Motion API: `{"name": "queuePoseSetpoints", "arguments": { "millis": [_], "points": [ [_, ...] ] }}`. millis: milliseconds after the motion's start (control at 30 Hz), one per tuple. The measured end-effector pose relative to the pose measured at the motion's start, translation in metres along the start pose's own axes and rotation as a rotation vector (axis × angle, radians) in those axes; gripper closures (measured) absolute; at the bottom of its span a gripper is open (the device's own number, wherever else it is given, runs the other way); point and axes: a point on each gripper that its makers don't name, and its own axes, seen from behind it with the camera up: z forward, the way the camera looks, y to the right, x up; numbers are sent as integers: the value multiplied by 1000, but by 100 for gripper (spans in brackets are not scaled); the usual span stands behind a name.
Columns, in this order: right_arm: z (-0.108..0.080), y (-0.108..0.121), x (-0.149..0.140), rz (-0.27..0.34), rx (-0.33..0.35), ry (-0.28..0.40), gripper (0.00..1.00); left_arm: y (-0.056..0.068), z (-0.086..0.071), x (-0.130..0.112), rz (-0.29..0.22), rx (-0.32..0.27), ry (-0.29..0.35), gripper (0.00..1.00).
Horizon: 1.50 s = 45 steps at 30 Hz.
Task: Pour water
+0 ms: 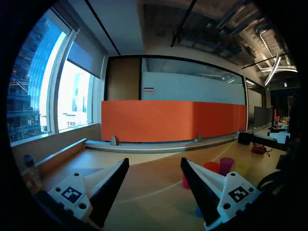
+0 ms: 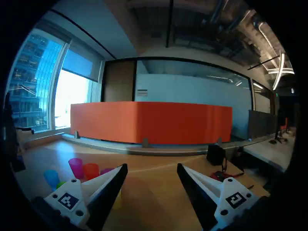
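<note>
Right of the left gripper [image 1: 154, 159] — and left of the right gripper [image 2: 152, 165] — cups [image 1: 226, 164] cluster; both gape empty.

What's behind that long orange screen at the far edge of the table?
Above the orange screen rises a pale wall with a brown wooden panel at its left. Whatever stands lower down, directly behind the screen, is covered by it.

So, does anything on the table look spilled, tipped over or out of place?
Nothing stands out. The coloured cups stand upright in a loose group on the wooden table, with no spill visible. The left hand-held gripper and the right hand-held gripper are open and empty.
</note>
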Motion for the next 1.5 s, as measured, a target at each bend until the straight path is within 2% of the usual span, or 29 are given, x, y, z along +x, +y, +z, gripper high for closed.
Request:
{"name": "queuePoseSetpoints", "arguments": {
  "millis": [300,500,800,900,1100,1500],
  "points": [
    [3,-11,45,6,47,-6,1,-2,17,31,10,-7,-19,0],
    [5,-15,73,13,74,-6,1,-1,20,56,-15,-39,-21,0],
    [7,-24,115,10,115,10,1,-1,23,94,-14,-68,-18,0],
    [8,-27,125,17,133,18,1,3,24,104,-14,-94,-15,0],
    [8,-38,123,23,193,14,1,18,26,105,6,-157,-21,0],
    [-6,-82,136,59,434,14,1,59,23,105,8,-341,-31,0]
  ]
}}
